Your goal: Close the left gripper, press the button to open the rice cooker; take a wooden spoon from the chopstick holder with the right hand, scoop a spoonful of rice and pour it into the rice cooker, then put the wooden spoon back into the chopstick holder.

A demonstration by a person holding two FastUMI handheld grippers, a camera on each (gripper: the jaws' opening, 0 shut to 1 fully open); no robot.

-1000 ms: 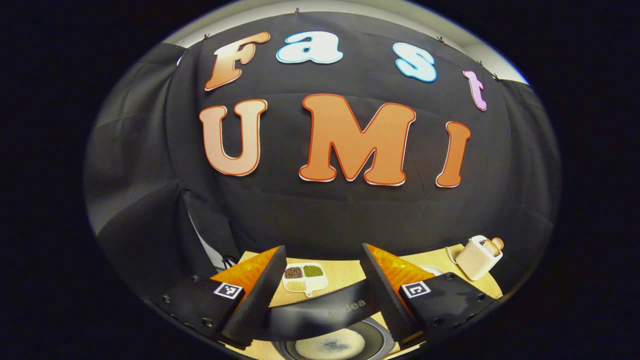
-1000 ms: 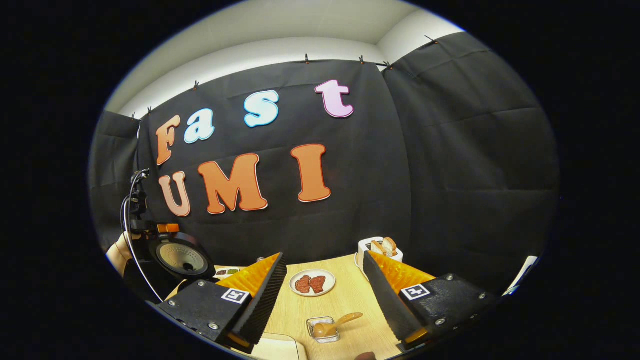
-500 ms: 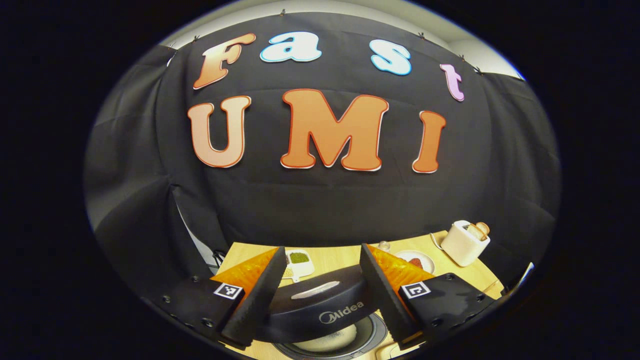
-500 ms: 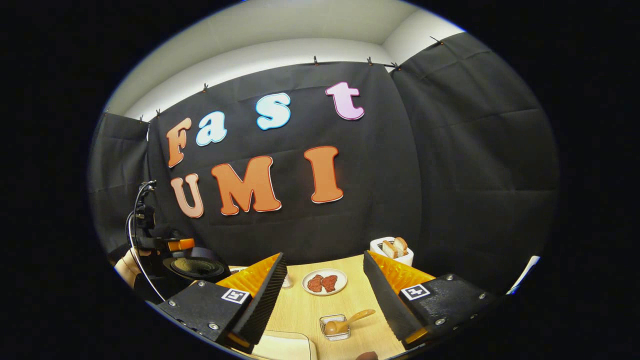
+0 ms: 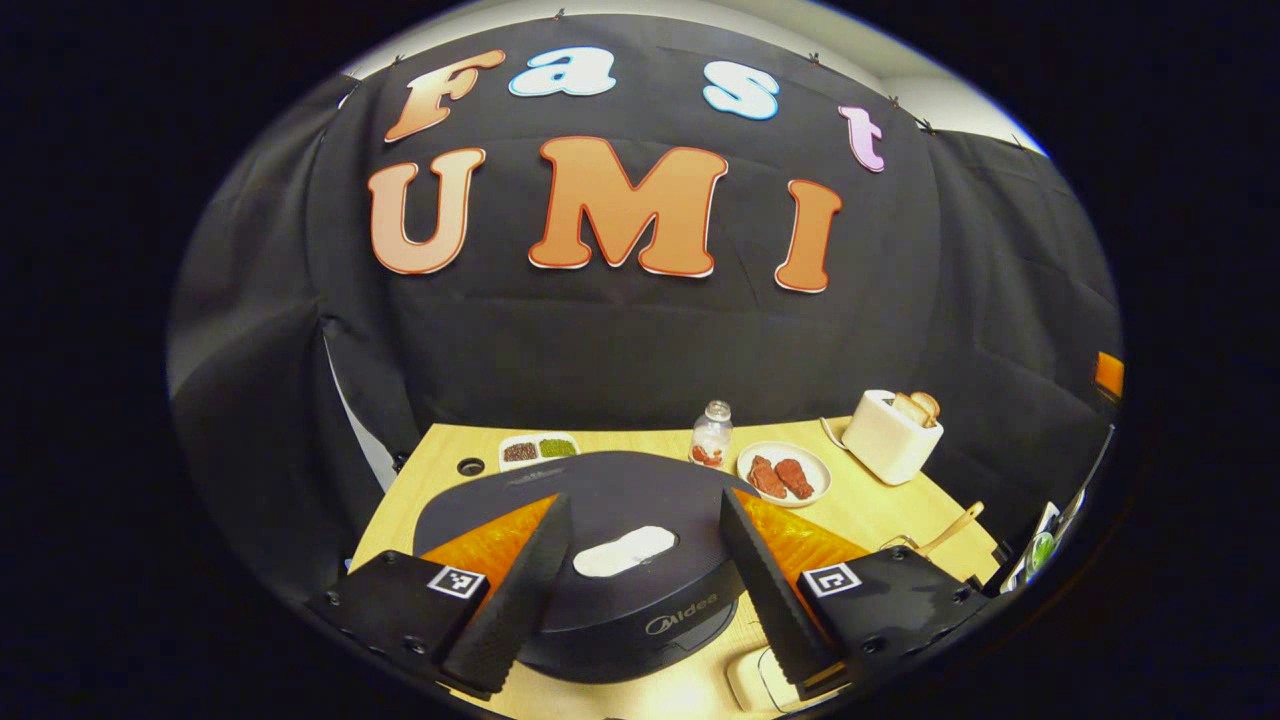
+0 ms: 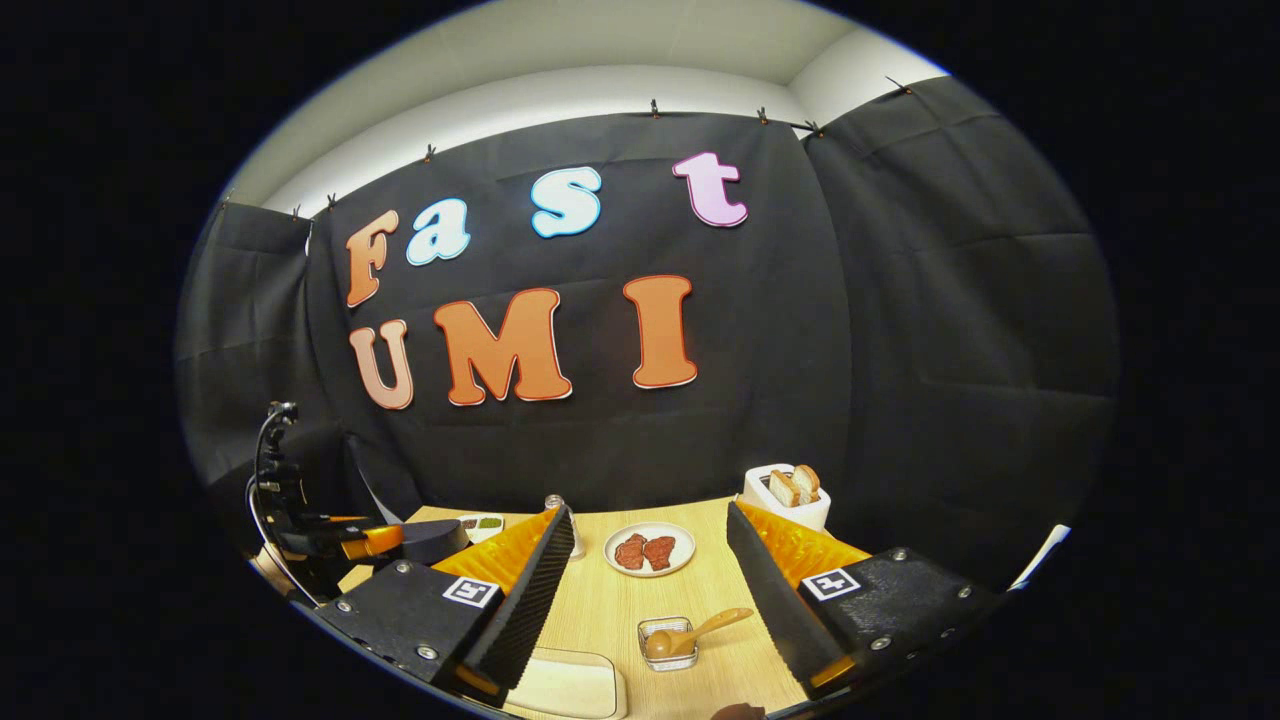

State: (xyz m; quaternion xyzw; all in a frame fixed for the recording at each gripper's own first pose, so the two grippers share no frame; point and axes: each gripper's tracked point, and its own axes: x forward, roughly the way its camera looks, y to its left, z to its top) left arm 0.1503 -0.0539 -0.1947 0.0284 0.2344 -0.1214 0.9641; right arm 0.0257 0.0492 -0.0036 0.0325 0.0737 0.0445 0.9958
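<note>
Black cloth backs my table (image 5: 870,510). Cooker (image 5: 600,545) lid lies shut below my left gripper (image 5: 640,550), jaws spread. Right gripper (image 6: 650,590) gapes, empty, over the spoon (image 6: 690,633) (in its holder (image 6: 668,645)). Looks finished; I'd withdraw next.

Rice cooker (image 5: 600,550) lid has swung shut

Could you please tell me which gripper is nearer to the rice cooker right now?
Left. The left gripper hovers just over the rice cooker, its open jaws straddling the closed lid. The right gripper is off to the cooker's side, over the wooden spoon.
</note>
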